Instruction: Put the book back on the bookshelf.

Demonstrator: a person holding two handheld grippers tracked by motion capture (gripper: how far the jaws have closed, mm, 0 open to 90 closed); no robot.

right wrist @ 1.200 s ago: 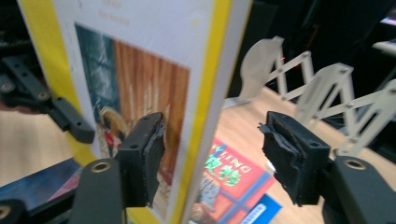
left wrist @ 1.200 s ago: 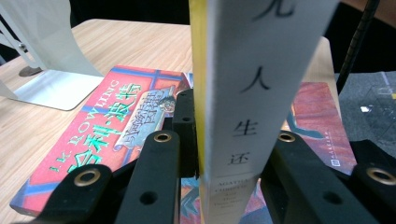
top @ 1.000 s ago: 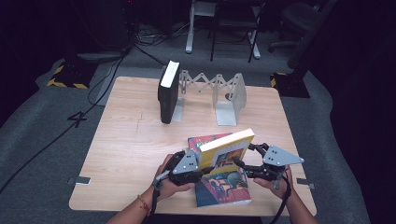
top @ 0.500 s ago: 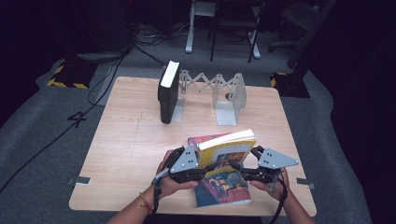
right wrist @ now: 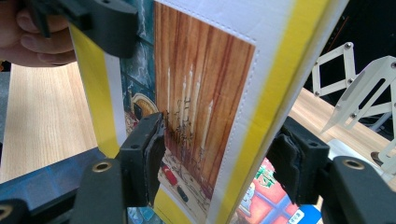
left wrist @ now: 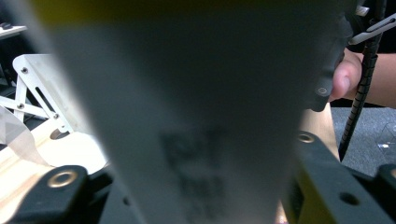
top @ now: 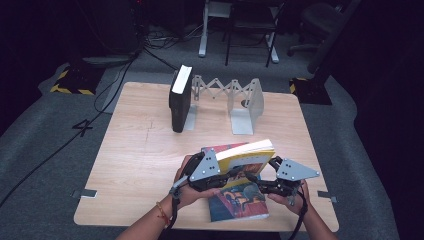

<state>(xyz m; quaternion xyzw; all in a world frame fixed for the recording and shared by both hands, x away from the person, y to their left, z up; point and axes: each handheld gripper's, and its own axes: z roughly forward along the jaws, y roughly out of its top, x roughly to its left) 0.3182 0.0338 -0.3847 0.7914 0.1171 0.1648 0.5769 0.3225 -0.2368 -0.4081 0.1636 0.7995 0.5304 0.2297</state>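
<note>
Two grippers, left gripper (top: 231, 172) and right gripper (top: 250, 179), are both pinching one yellow book (top: 245, 152); a second book (top: 240, 200) is lying beneath, one black book (top: 180, 97) standing at twelve o'clock by the rack (top: 227, 95).

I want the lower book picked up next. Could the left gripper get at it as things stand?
Probably not yet. The left gripper is shut on the yellow book, which the right gripper also clamps, right above the lower book. It must let go first.

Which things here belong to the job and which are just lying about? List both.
In the job: yellow book, left gripper, right gripper, book rack.
Lying about: blue book flat on the table, black book upright in the rack.
</note>
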